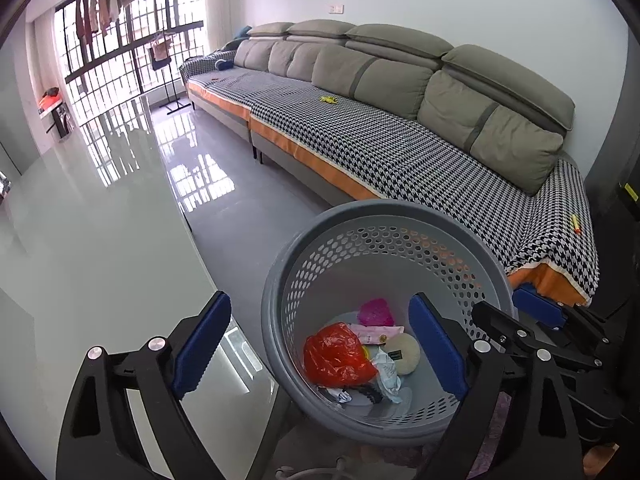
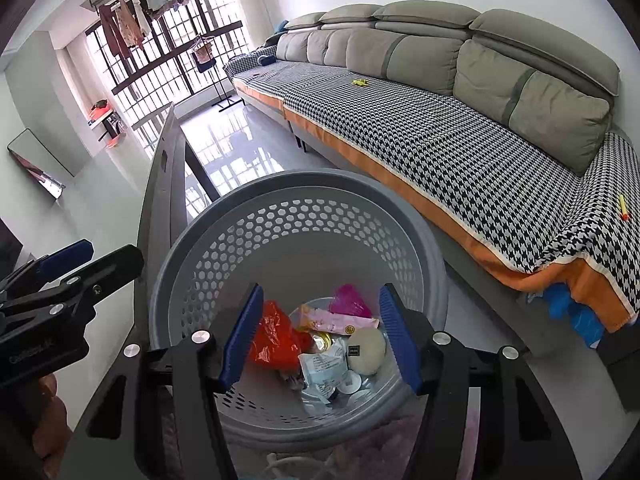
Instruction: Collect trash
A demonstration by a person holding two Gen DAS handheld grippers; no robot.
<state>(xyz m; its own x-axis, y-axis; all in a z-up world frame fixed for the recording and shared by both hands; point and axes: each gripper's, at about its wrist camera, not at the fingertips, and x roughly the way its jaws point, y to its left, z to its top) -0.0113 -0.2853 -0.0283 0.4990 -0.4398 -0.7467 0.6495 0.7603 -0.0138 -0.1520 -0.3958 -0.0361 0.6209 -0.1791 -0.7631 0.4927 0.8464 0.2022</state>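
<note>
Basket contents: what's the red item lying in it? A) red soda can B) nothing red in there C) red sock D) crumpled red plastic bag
D: a crumpled red plastic bag lies on the left of the grey perforated basket, beside a pink wrapper and a round cream pad; both tongs hang open and empty above it.

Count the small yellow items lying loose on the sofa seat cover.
2. A crumpled yellow scrap lies mid-sofa near the back cushions; a yellow-orange stick lies at the near end by the cover's edge. Smaller bits farther down the sofa are too small to tell.
</note>
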